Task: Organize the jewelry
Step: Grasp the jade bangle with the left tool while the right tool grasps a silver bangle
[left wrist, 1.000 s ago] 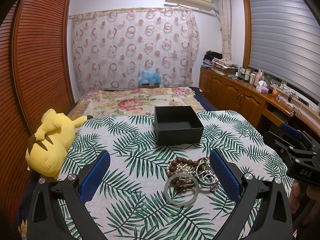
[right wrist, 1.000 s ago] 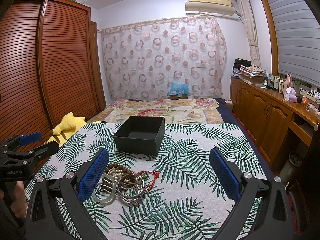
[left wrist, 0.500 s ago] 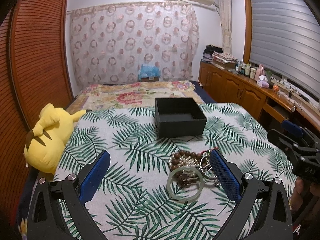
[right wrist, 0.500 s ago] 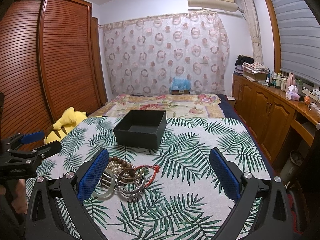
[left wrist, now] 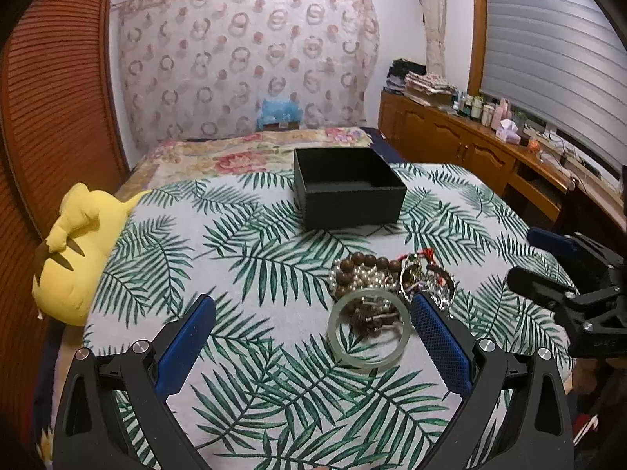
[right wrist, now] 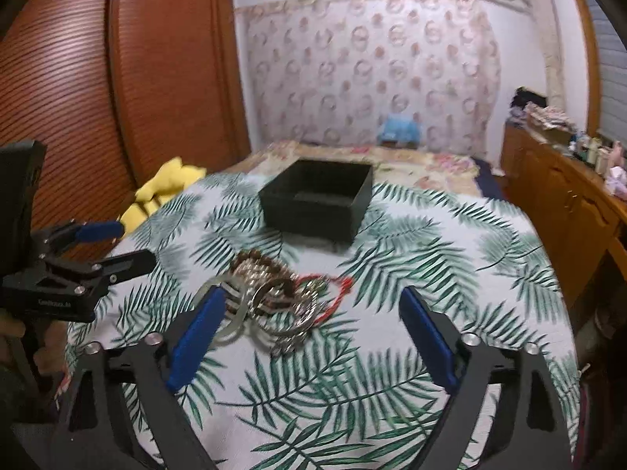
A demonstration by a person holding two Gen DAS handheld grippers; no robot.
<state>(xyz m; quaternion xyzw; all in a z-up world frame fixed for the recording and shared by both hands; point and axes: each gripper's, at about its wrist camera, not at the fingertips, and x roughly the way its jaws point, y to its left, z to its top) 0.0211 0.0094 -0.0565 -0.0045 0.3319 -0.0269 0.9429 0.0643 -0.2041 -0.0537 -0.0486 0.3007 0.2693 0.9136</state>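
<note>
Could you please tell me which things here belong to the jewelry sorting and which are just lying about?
Part of the job:
jewelry pile
green bangle
black box
left gripper, open
right gripper, jaws closing, nothing gripped

Just lying about:
yellow plush
bottles
folded clothes

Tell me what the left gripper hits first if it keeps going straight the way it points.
Probably the palm-leaf cloth, just left of the jewelry pile. The left gripper tilts downward with open jaws; its right finger looks close beside the pale green bangle and might brush it. Depth is unclear.
</note>
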